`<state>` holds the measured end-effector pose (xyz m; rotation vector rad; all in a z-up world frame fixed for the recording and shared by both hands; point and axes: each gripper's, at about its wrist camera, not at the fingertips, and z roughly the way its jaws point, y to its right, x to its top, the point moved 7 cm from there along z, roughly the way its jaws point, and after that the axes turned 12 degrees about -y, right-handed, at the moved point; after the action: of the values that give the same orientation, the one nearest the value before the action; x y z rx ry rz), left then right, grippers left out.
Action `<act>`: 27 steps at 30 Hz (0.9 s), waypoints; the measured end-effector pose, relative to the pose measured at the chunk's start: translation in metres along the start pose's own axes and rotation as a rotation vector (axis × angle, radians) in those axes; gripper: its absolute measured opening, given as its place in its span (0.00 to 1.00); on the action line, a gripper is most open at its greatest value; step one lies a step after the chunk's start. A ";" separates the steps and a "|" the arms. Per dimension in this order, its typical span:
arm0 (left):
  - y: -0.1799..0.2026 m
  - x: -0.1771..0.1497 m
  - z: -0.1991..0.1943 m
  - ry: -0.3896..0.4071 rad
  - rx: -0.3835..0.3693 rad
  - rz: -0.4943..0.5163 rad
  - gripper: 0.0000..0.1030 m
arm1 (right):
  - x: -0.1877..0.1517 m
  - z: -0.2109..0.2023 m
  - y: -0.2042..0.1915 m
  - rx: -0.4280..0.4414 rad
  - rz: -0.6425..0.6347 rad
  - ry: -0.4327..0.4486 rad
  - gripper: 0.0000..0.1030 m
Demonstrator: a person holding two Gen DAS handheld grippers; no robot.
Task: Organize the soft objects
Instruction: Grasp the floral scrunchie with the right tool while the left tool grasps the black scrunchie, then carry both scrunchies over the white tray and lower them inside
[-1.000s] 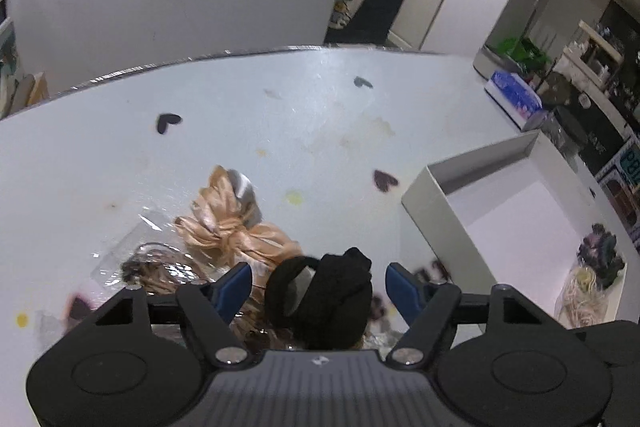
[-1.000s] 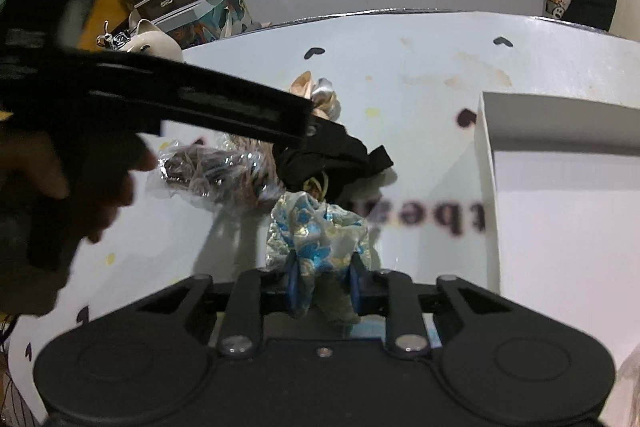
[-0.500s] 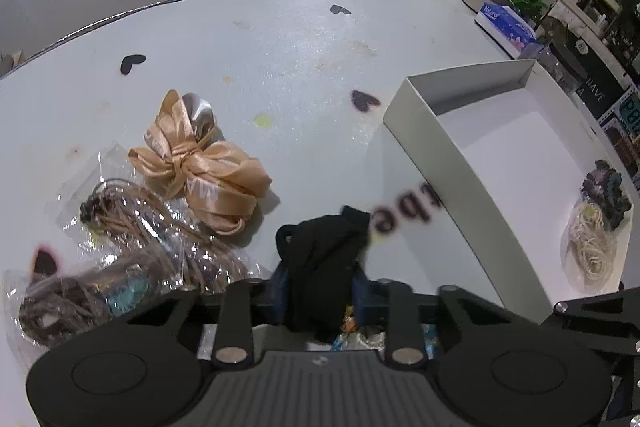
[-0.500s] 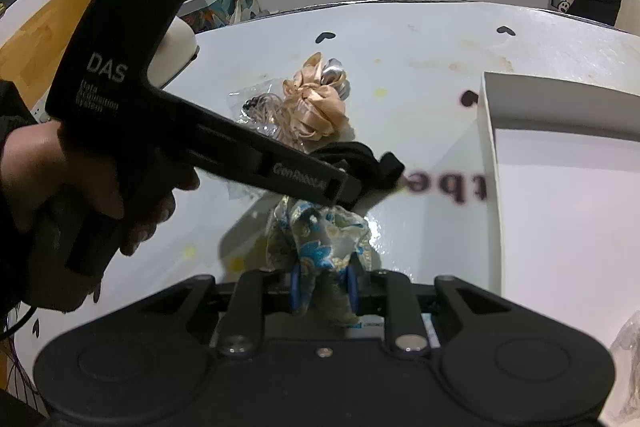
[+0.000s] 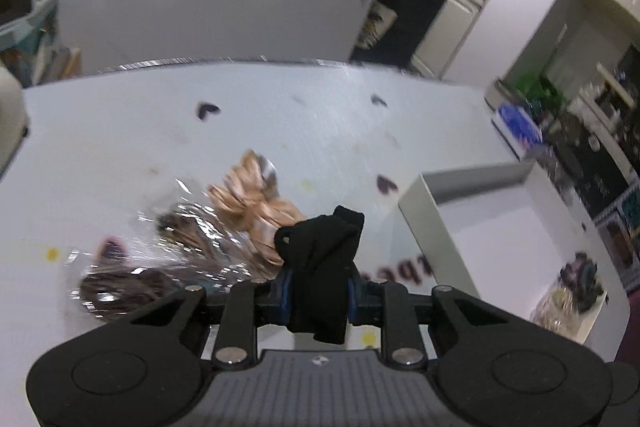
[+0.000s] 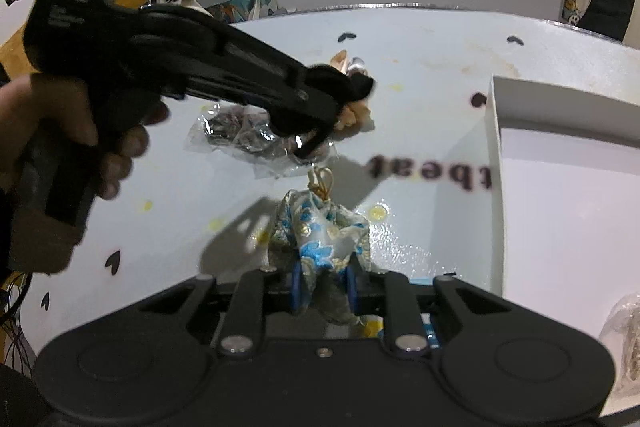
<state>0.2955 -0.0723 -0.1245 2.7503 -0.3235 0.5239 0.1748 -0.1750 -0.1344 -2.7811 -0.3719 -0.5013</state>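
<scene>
My left gripper (image 5: 318,291) is shut on a black soft fabric piece (image 5: 320,259) and holds it off the white table (image 5: 120,131). The right wrist view shows that gripper from the side, above the table, with the black piece (image 6: 352,83) at its tip. My right gripper (image 6: 322,287) is shut on a blue and gold floral fabric piece (image 6: 320,227), lifted just above the table. A peach satin bow (image 5: 256,203) lies on the table beyond the black piece. The open white box (image 5: 424,223) stands to the right.
Clear plastic bags of hair ties (image 5: 160,251) lie left of the bow. Inside the box, at its near end, sit a bagged dark item and a pale one (image 5: 572,291). A hand (image 6: 60,131) grips the left tool's handle. Black heart stickers dot the table.
The left gripper's jaws closed on the black piece and lifted it off the table. The right gripper kept its hold on the floral piece and rose a little.
</scene>
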 end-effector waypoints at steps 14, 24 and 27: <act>0.008 -0.022 -0.092 0.189 0.018 -0.107 0.25 | 0.018 -0.081 0.007 -0.068 -0.024 0.233 0.21; 0.048 -0.043 -0.113 0.265 0.025 -0.150 0.25 | 0.016 -0.128 0.038 -0.095 0.012 0.337 0.21; 0.066 -0.046 -0.112 0.272 0.031 -0.161 0.25 | 0.012 -0.138 0.054 -0.099 0.012 0.348 0.21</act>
<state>0.2002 -0.0866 -0.0261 2.6582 -0.0288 0.8514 0.1606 -0.2675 -0.0188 -2.7123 -0.2555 -1.0050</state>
